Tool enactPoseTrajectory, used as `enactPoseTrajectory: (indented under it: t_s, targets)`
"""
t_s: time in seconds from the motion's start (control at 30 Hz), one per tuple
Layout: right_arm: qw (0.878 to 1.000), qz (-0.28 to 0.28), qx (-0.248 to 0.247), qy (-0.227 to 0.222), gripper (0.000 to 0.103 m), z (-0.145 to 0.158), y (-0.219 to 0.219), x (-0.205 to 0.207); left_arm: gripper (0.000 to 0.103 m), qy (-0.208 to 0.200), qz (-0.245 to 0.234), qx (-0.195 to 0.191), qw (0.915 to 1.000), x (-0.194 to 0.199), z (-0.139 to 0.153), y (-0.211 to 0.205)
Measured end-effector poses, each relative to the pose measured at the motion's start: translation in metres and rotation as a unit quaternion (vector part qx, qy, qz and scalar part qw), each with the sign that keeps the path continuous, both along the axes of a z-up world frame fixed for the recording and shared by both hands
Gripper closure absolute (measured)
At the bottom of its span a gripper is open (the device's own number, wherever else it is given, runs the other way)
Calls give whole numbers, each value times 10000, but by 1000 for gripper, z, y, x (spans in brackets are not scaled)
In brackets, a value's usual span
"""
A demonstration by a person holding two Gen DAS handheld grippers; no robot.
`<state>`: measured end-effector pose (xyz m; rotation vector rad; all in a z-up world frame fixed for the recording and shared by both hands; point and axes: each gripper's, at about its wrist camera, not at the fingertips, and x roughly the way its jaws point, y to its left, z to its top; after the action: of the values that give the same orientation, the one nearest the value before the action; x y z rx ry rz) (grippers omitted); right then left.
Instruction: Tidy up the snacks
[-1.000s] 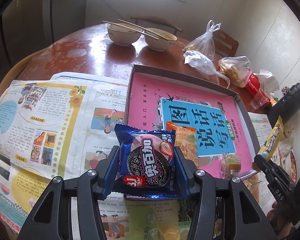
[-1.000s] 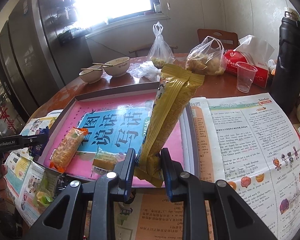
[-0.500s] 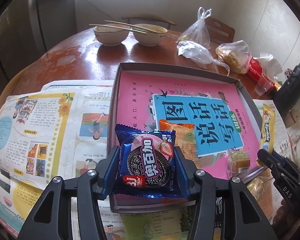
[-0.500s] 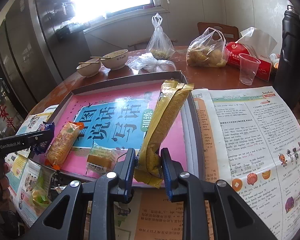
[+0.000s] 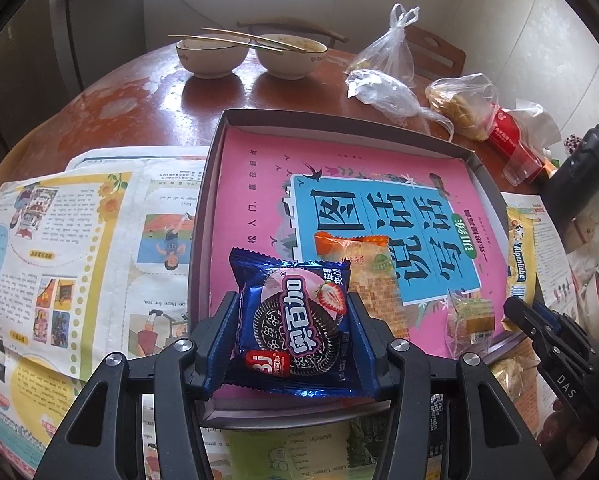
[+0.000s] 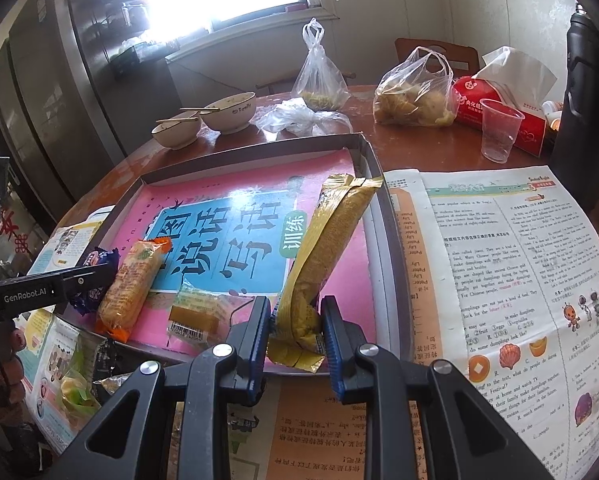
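On the table's left, newspaper sheets (image 5: pixel 79 240) lie flat beside a shallow box tray (image 5: pixel 203 216) lined with a pink book cover. The left gripper (image 5: pixel 291 320) is clamped on a blue cookie packet (image 5: pixel 295 316), held over the tray's near left corner. Just right of it, an orange snack pack (image 5: pixel 363 264) and a small clear-wrapped sweet (image 5: pixel 469 314) lie in the tray. Farther right, the right gripper (image 6: pixel 295 328) pinches a long yellow snack packet (image 6: pixel 327 240) by its lower end, tilted above the tray's near right edge.
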<state>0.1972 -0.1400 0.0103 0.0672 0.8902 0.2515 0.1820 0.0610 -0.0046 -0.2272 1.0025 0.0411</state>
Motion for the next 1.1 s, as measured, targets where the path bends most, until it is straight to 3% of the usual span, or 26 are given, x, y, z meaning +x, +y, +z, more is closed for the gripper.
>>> enactPoseTrajectory:
  t_s: [1.1]
  targets:
    - [9999,31,-26,101,76,1,1,1,49,171,-148,122,9997,2,-8,-1]
